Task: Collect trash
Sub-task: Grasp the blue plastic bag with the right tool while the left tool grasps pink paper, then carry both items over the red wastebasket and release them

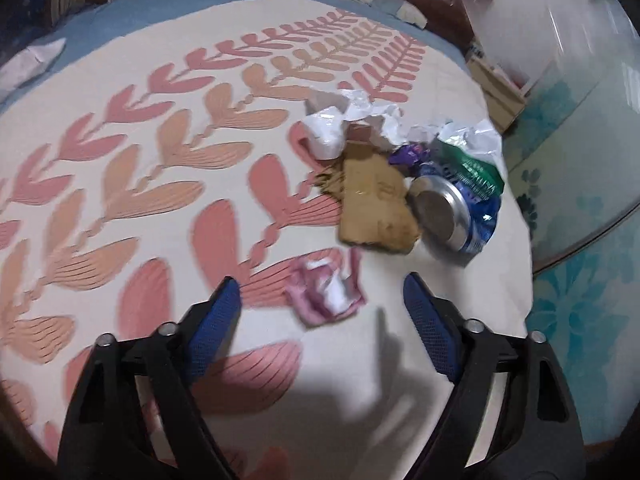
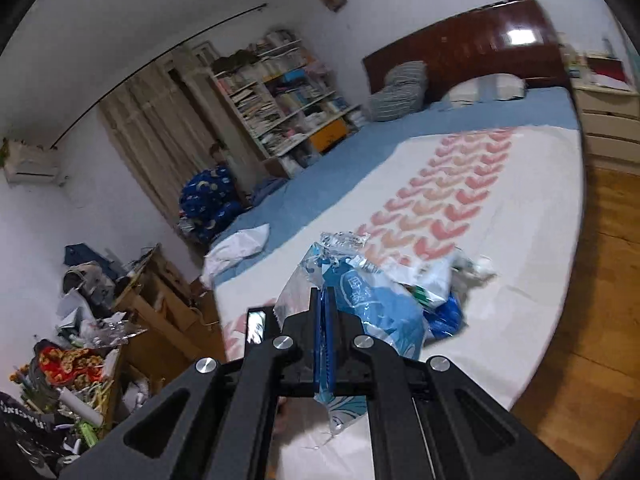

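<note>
A pile of trash lies on the bed's patterned cover (image 1: pixel 120 184): a pink-and-white crumpled wrapper (image 1: pixel 326 292), a torn brown cardboard piece (image 1: pixel 374 200), a crushed blue can (image 1: pixel 452 216), a green-and-white bag (image 1: pixel 472 160), a purple wrapper (image 1: pixel 412 156), white crumpled paper (image 1: pixel 372 114) and a white roll (image 1: pixel 324 136). My left gripper (image 1: pixel 320 300) is open, its blue pads either side of the pink wrapper, just above it. My right gripper (image 2: pixel 325 296) is shut on a blue-and-clear plastic bag (image 2: pixel 372 304), held above the bed near the pile (image 2: pixel 452 284).
The bed's right edge drops to a teal floral floor mat (image 1: pixel 580 280). A dark wooden headboard (image 2: pixel 460 48), pillows (image 2: pixel 484 88), a bookshelf (image 2: pixel 280 92), a cluttered desk (image 2: pixel 132 312) and wooden floor (image 2: pixel 600 280) surround the bed. White cloth (image 2: pixel 236 248) lies at the bed's left edge.
</note>
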`<state>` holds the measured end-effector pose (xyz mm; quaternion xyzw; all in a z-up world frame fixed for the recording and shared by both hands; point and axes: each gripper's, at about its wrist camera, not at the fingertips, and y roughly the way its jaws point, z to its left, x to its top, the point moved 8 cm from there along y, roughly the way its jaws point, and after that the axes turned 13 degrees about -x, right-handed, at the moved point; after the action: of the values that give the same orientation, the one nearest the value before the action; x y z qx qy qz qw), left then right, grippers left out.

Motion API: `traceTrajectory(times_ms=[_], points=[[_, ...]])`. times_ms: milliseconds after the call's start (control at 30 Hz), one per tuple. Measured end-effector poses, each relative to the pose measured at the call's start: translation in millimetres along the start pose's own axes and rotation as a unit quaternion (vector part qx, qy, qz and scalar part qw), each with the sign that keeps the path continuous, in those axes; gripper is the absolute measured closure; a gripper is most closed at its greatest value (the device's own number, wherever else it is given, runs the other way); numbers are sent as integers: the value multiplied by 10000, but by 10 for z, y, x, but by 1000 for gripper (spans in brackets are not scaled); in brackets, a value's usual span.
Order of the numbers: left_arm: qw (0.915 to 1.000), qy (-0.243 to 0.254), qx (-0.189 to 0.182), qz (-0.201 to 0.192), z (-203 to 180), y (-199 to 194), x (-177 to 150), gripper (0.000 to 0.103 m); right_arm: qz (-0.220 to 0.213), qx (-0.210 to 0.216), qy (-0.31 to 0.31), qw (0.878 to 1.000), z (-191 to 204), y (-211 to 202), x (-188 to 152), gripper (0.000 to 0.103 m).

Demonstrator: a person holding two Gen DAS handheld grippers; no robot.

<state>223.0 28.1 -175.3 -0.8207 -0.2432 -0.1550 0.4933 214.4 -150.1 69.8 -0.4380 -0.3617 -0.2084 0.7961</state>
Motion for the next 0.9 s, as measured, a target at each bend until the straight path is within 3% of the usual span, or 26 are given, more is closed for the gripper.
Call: traceTrajectory(times_ms=[33,167,333,567,733,900], points=[[10000,-33,26,89,6,54,-14,76,50,-32,11,10000,-58,-18,-75,100],[9992,-371,121,45,7,96,-89,89,165,-107,351,9992,-362,-95,-311,100],[9989,-400,105,-203,-115,-101,-105,92,213,-186,603,9978,-621,-136,-467,100],[9954,-514,-12,-813,-348,-809,-200,92,59,-277,444,9986,-619,-390,-479,100],[9898,284,-39,-1395,-1017,-1592,-234,92,-285,-363,160,9988,-513,-976,-395,100],[9762,811,-512,-1944,-1929,-2244,-352,92,-706,-852,9,9939,-763,-1887,-441,100]])
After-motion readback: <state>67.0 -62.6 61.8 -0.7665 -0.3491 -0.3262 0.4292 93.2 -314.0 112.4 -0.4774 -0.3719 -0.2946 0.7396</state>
